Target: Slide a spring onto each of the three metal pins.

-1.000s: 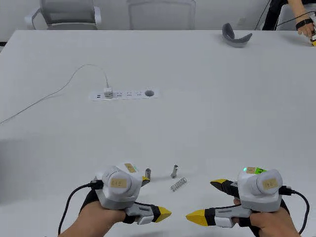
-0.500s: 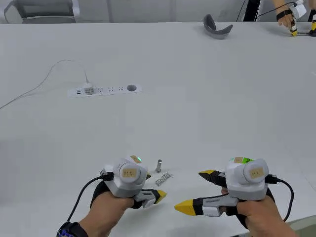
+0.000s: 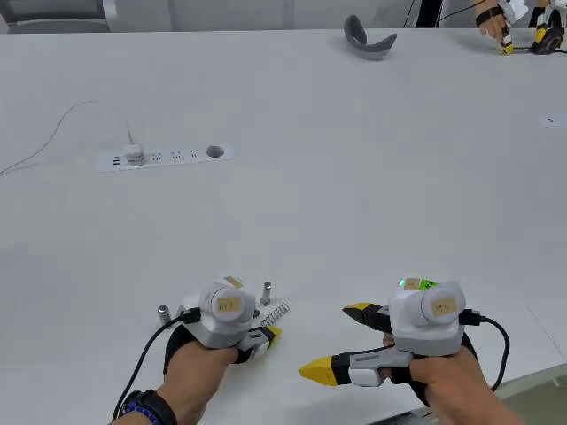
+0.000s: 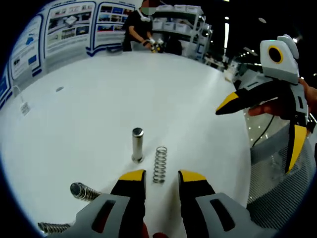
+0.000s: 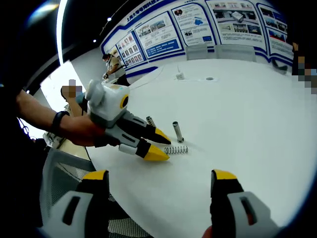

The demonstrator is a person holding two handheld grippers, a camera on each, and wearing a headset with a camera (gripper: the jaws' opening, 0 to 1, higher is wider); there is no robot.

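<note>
The right gripper holds its yellow-tipped jaws wide apart above the white table. Ahead of them a spring lies on its side, just beside an upright metal pin. The left gripper, held in a hand, reaches in from the left, its jaws slightly parted and their tips close to the spring's near end.

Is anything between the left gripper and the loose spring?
Nothing visible. The spring lies on the table with its near end in the gap between the left gripper's open jaws. The bare pin stands upright beside it, apart.
</note>
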